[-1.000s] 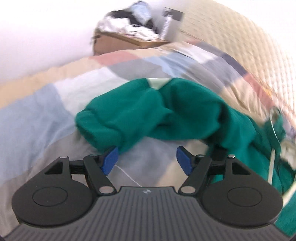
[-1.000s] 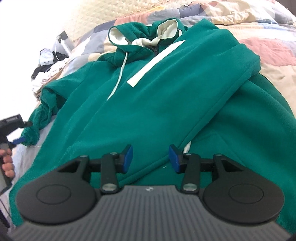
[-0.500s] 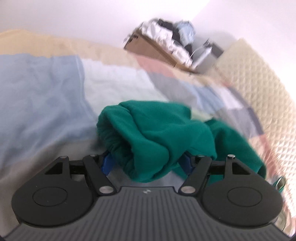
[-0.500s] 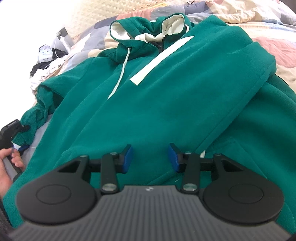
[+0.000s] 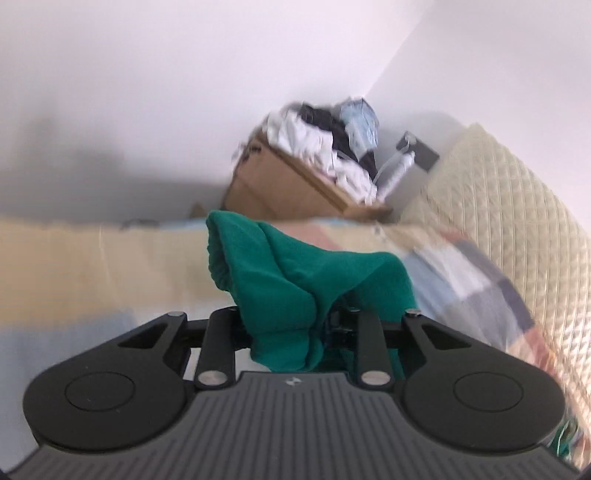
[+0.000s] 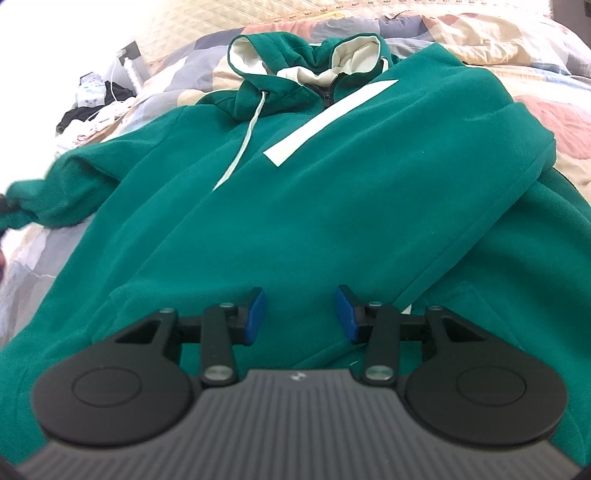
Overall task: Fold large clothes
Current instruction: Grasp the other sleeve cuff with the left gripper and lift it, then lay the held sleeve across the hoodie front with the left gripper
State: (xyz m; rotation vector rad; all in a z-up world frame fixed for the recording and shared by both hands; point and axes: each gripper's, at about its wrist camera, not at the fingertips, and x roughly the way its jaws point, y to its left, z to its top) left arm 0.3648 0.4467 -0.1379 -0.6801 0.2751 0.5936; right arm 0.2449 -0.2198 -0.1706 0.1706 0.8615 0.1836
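A green hoodie (image 6: pixel 332 206) with a white-lined hood (image 6: pixel 303 55) and a white stripe (image 6: pixel 328 125) lies face up on the bed. One sleeve is folded diagonally across its front. The other sleeve (image 5: pixel 280 273) is bunched between the jaws of my left gripper (image 5: pixel 291 325), which are closing on it. The cloth hides the pads and rises off the quilt. In the right wrist view this sleeve (image 6: pixel 55 199) stretches toward the left edge. My right gripper (image 6: pixel 297 314) hovers open over the hoodie's lower front, with nothing between its fingers.
A patchwork quilt (image 5: pixel 92 266) covers the bed. A cardboard box (image 5: pixel 288 188) piled with clothes (image 5: pixel 325 136) stands beyond the bed by the white wall. The quilted cream headboard (image 5: pixel 498 206) rises at the right. More bedding (image 6: pixel 517 33) lies behind the hood.
My left gripper moved onto the sleeve end, narrowed its jaws around it and raised it, and its view swung toward the wall. The right gripper barely moved.
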